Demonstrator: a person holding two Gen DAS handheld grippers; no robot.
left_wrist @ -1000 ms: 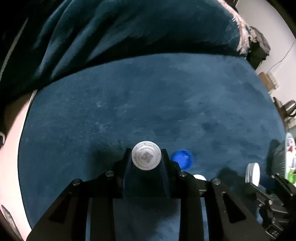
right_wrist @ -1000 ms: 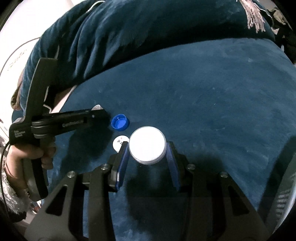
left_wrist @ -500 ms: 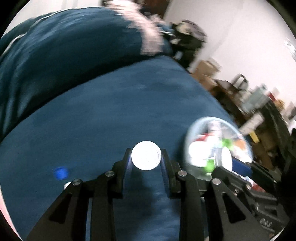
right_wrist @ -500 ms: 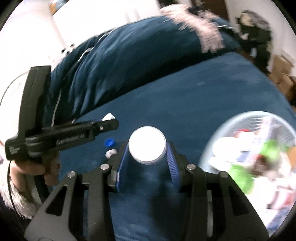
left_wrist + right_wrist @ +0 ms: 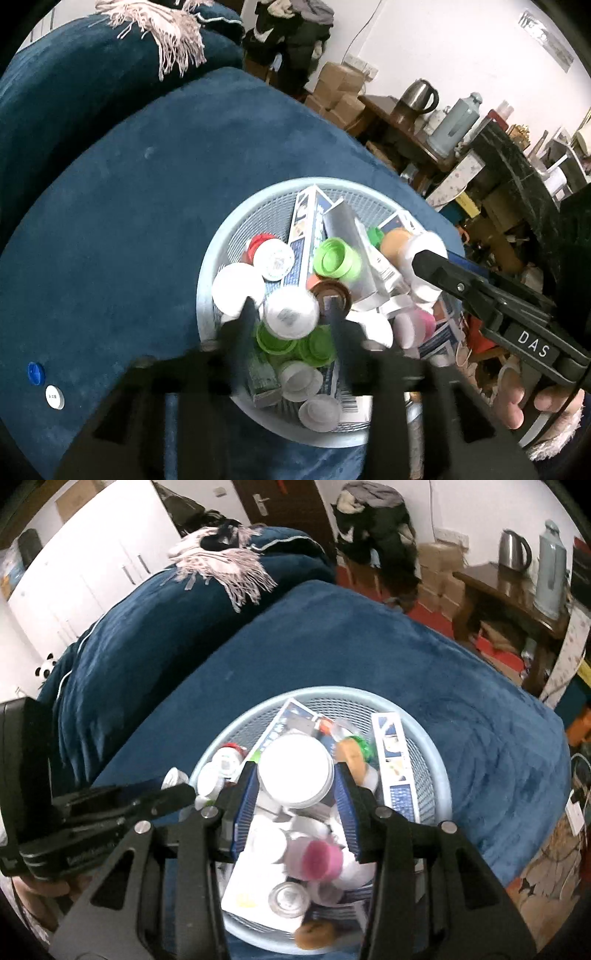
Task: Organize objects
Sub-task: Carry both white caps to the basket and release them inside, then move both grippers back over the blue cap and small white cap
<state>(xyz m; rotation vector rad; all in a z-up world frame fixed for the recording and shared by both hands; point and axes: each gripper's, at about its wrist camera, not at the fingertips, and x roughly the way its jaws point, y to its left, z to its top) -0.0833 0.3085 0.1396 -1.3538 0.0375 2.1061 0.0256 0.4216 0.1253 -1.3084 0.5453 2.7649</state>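
Note:
A pale blue mesh basket (image 5: 236, 236) (image 5: 424, 734) full of caps, bottles and boxes stands on the dark blue plush surface. My left gripper (image 5: 291, 314) hangs over the basket with its fingers spread; a small white cap (image 5: 291, 313) with a printed code sits between them, blurred, and I cannot tell whether they still touch it. My right gripper (image 5: 295, 775) is over the basket too, shut on a larger white lid (image 5: 295, 770). The right gripper also shows in the left wrist view (image 5: 424, 258), the left gripper in the right wrist view (image 5: 184, 794).
A blue cap (image 5: 36, 373) and a white cap (image 5: 54, 397) lie on the plush surface at far left. A fringed scarf (image 5: 225, 565) lies on the bedding behind. A wooden table with a kettle (image 5: 417, 98) and cardboard boxes stand to the right.
Both grippers swung right from the caps on the plush surface to above the basket. The left fingers have spread wider around the small white cap. The right keeps its lid.

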